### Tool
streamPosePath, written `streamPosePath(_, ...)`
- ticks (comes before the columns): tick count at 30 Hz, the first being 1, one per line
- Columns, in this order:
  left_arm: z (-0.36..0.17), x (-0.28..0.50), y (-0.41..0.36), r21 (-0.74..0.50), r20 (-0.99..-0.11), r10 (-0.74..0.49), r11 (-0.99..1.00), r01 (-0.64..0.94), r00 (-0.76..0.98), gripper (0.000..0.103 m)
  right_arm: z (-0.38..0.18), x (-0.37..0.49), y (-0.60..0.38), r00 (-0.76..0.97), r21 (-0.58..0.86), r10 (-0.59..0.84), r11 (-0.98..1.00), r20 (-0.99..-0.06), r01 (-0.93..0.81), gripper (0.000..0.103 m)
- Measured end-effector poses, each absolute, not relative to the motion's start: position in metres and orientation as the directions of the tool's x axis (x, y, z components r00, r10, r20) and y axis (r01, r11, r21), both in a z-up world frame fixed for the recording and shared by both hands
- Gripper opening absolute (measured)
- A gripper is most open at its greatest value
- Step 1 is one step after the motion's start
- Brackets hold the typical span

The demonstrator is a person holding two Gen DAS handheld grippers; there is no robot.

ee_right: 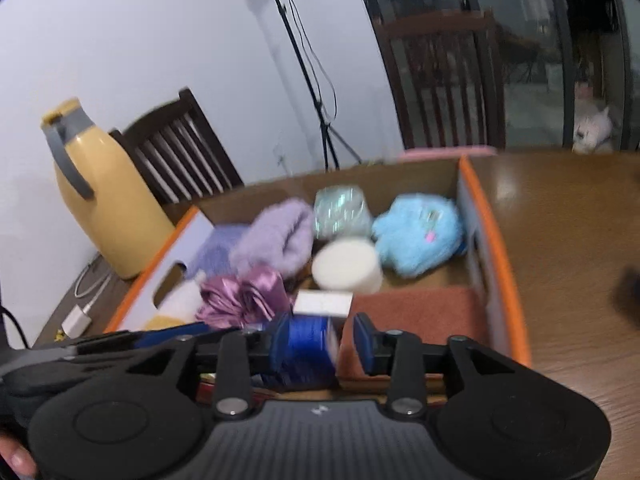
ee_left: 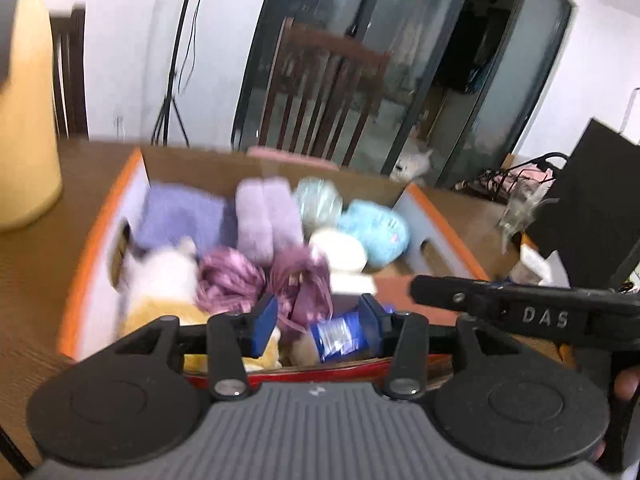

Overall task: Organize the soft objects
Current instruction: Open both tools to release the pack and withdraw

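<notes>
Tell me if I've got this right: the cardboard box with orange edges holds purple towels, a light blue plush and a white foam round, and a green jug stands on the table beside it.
Not quite: the jug is yellow with a grey handle, not green, as the right wrist view shows. The rest holds: the box contains purple towels, a light blue plush and a white foam round.

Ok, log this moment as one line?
left gripper: open, over box | right gripper: open, nothing clamped | blue roll: in box, near edge | purple scrunchies: in box

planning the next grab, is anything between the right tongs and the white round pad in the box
Yes: a blue roll sits right at the right tongs, and a small white block lies just beyond it, before the white round pad.
</notes>
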State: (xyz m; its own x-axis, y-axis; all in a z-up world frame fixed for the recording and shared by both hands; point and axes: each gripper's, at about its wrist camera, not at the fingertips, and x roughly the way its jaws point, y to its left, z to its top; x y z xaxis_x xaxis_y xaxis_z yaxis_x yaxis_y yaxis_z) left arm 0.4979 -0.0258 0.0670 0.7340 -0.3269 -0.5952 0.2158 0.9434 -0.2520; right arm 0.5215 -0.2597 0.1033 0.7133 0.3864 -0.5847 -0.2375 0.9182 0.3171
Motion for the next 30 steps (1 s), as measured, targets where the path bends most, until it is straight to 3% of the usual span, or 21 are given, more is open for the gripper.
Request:
streamPosePath(2, 0.092, 0.482, -0.024, -0.230, -0.569, -0.312, 0.949, 0.218, 0.761, 0.046, 0.129, 0.505, -0.266, 0.738, 0.292, 0.373, 0.925, -0.562, -0.245, 0.038)
streamPosePath(4, 0.114, 0.465, -0.021, -0.208, -0.544, -0.289, 0.956, 0.208, 0.787, 0.049, 0.153, 0.487, -0.271, 0.765, 0.271, 0.360, 0.930, -0.535, -0.249, 0.053)
streamPosePath(7, 0.142, 0.434, -0.015, -0.175, -0.507, -0.259, 0.965, 0.196, 0.822, 0.059, 0.184, 0.458, -0.279, 0.795, 0.241, 0.335, 0.940, -0.506, -0.243, 0.054)
streamPosePath(11, 0.163, 0.397, -0.008, -0.148, -0.475, -0.220, 0.974, 0.169, 0.852, 0.065, 0.209, 0.416, -0.284, 0.820, 0.213, 0.317, 0.947, -0.477, -0.242, 0.058)
streamPosePath(12, 0.167, 0.387, -0.007, -0.141, -0.465, -0.212, 0.976, 0.164, 0.860, 0.071, 0.213, 0.407, -0.285, 0.824, 0.207, 0.314, 0.948, -0.472, -0.243, 0.060)
streamPosePath(14, 0.174, 0.368, -0.006, -0.124, -0.447, -0.195, 0.980, 0.156, 0.873, 0.072, 0.218, 0.389, -0.286, 0.837, 0.192, 0.302, 0.952, -0.455, -0.239, 0.068)
streamPosePath(20, 0.182, 0.324, -0.002, -0.070, -0.384, -0.144, 0.990, 0.126, 0.912, 0.083, 0.219, 0.345, -0.291, 0.868, 0.183, 0.278, 0.958, -0.411, -0.220, 0.070)
streamPosePath(24, 0.167, 0.280, -0.006, 0.043, -0.273, -0.051, 0.997, 0.065, 0.961, 0.088, 0.202, 0.299, -0.295, 0.929, 0.144, 0.239, 0.968, -0.283, -0.206, 0.083)
streamPosePath(27, 0.149, 0.240, -0.002, 0.043, -0.184, -0.024, 0.999, 0.033, 0.983, 0.098, 0.181, 0.261, -0.294, 0.954, 0.088, 0.215, 0.976, -0.209, -0.201, 0.083)
streamPosePath(30, 0.128, 0.198, -0.001, 0.044, -0.113, -0.006, 0.999, 0.011, 0.994, 0.100, 0.155, 0.222, -0.293, 0.966, 0.086, 0.211, 0.976, -0.151, -0.200, 0.088)
